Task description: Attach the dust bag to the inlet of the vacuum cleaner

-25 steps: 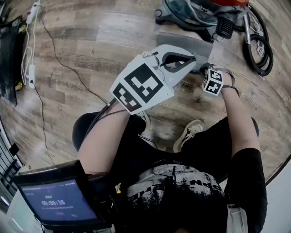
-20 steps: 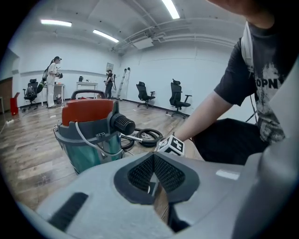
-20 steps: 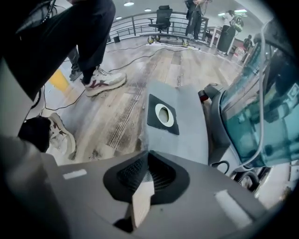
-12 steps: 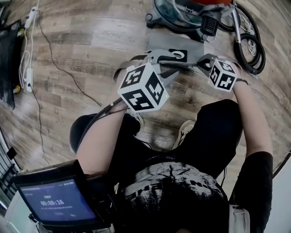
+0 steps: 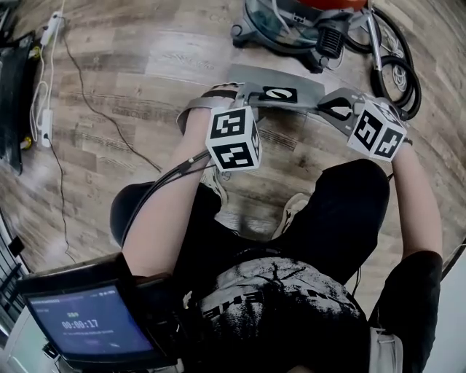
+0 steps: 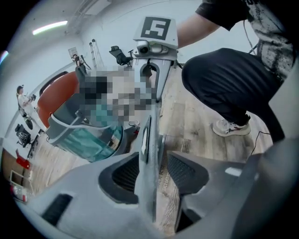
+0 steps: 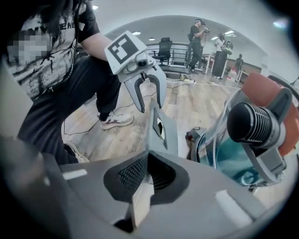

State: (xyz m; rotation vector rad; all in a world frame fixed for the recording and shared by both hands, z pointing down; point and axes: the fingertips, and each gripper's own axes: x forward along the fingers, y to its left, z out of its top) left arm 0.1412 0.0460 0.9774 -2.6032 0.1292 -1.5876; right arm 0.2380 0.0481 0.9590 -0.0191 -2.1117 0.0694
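Note:
The flat grey dust bag (image 5: 306,86), with a black collar and oval hole (image 5: 279,93), hangs above the wood floor before the vacuum cleaner (image 5: 291,18). My right gripper (image 5: 329,106) is shut on its right end; in the right gripper view the bag (image 7: 161,128) rises edge-on from the closed right gripper (image 7: 147,173). My left gripper (image 5: 246,93) is at the bag's left end. Its jaws have just been opening and straddle the bag edge (image 6: 150,140) without pressing on it. The teal vacuum tub (image 6: 86,133) lies behind.
The black hose coil (image 5: 404,69) lies right of the vacuum. A power strip with cables (image 5: 48,109) runs along the left. The person's shoes (image 5: 295,211) stand below the bag. A screen (image 5: 80,320) sits at lower left. Other people (image 7: 198,35) stand far off.
The left gripper came down from near the camera, turned, and opened at the bag's left end. The right gripper lifted the bag off the floor and moved right.

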